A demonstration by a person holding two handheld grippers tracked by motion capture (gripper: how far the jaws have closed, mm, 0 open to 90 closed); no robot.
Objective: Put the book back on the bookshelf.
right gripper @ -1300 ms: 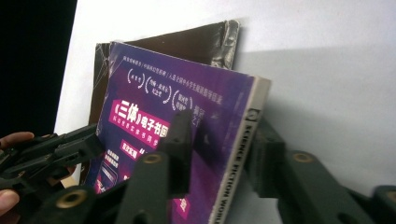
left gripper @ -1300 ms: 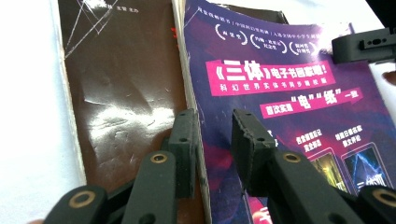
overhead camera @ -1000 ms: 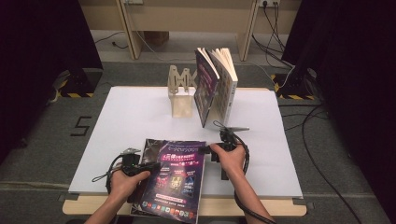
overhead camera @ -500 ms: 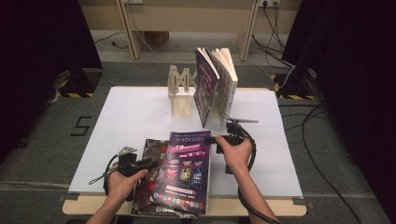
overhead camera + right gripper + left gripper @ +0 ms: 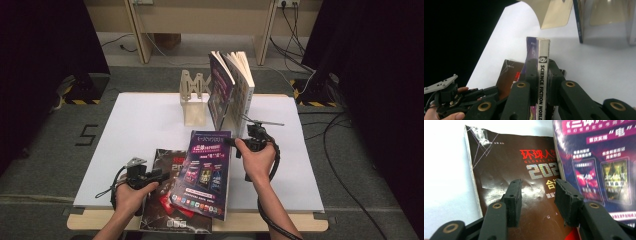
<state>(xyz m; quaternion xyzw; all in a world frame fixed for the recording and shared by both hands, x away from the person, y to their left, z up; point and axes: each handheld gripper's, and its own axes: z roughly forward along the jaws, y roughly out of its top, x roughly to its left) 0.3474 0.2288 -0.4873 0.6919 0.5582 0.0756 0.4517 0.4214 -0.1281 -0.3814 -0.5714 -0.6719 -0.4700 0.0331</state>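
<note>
A purple magazine (image 5: 205, 172) hangs tilted over the table's front, its spine (image 5: 543, 50) reading "Science Fiction World". My right gripper (image 5: 231, 142) is shut on that spine edge, one pad on each side (image 5: 541, 67). Beneath it a dark brown magazine (image 5: 167, 212) lies flat, partly covered. My left gripper (image 5: 161, 173) rests at the brown magazine's left side. Its jaws have just been opening and stand open (image 5: 537, 195) with nothing between them, above the creased brown cover (image 5: 499, 170).
A wooden rack (image 5: 192, 95) stands at the back of the white tabletop (image 5: 140, 125), with two upright books (image 5: 232, 90) leaning beside it. Cables lie on the floor to the right (image 5: 340, 125).
The purple magazine lay flat on the brown one; my right gripper has raised it by the spine and drawn it rightward, uncovering the brown cover. The left hand stayed put.
</note>
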